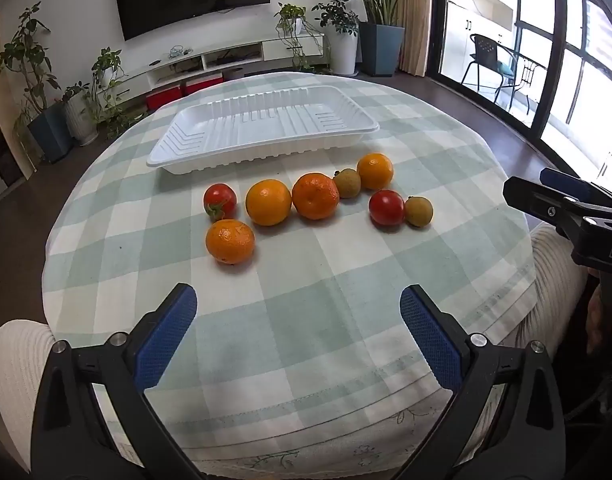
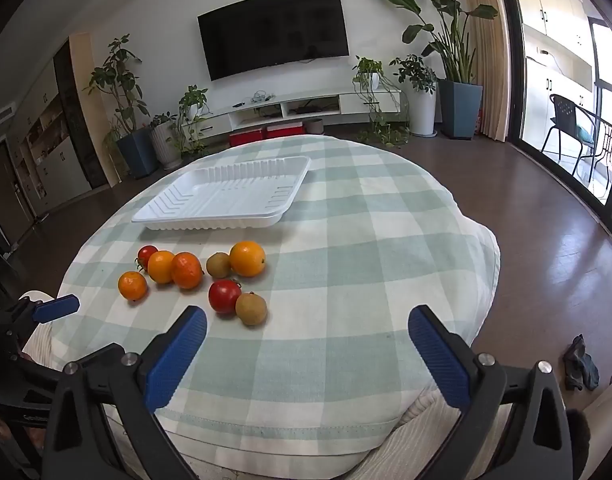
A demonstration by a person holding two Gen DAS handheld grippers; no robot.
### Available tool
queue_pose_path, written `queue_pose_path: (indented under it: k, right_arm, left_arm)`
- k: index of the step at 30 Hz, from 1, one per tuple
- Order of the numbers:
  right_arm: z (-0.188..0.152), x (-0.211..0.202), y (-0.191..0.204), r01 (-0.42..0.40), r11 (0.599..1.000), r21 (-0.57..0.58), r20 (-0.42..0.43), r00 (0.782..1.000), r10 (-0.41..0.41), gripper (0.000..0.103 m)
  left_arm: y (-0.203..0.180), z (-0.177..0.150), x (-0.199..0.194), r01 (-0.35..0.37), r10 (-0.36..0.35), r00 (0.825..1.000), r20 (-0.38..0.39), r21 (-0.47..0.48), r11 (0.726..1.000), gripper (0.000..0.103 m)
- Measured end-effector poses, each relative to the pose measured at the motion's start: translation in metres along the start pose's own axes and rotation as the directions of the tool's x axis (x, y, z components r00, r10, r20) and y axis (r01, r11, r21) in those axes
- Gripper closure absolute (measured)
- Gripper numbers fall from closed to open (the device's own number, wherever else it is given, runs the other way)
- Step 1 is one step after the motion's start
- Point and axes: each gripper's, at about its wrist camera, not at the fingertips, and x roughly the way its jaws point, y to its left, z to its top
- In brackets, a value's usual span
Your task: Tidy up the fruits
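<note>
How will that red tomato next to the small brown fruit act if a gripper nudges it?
The red tomato is round with glossy skin, so it would probably roll and may slip between fingers. It touches the small brown fruit, so a nudge likely shifts both. The checked cloth may slow it.

The tray (image 1: 261, 128) looked like thin white moulded plastic, ribbed along its walls and floor, faintly glossy; the tablecloth (image 1: 346, 280) was matt woven cloth in a pale green and white check; the oranges (image 1: 268, 202) had a dimpled, slightly shiny peel; the tomatoes (image 1: 386, 207) were smooth and glossy; the two small brownish fruits (image 1: 418, 211) looked dull and rough-skinned; the left gripper (image 1: 297, 312) showed matt black plastic, blue textured pads (image 1: 165, 336) and bright metal bolts.
</note>
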Motion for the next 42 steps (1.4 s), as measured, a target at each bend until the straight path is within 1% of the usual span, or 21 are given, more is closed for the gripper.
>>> queue_pose_path:
  k: [1,42]
  right_arm:
    - [0.0000,-0.0003,0.0002,0.001,1.000,0.000,0.005,1.000,-0.001,0.000]
    - [-0.0006,0.0001,0.0068,0.010,1.000,-0.015,-0.003,1.000,-0.010,0.000]
  left_arm:
    - [0.0000,0.0001,0.0005,0.005,-0.005,1.000,-0.008,0.000,1.000,0.000]
    - [0.0056,0.0004,0.0025,0.018,-0.018,1.000,-0.014,-0.022,1.000,0.000]
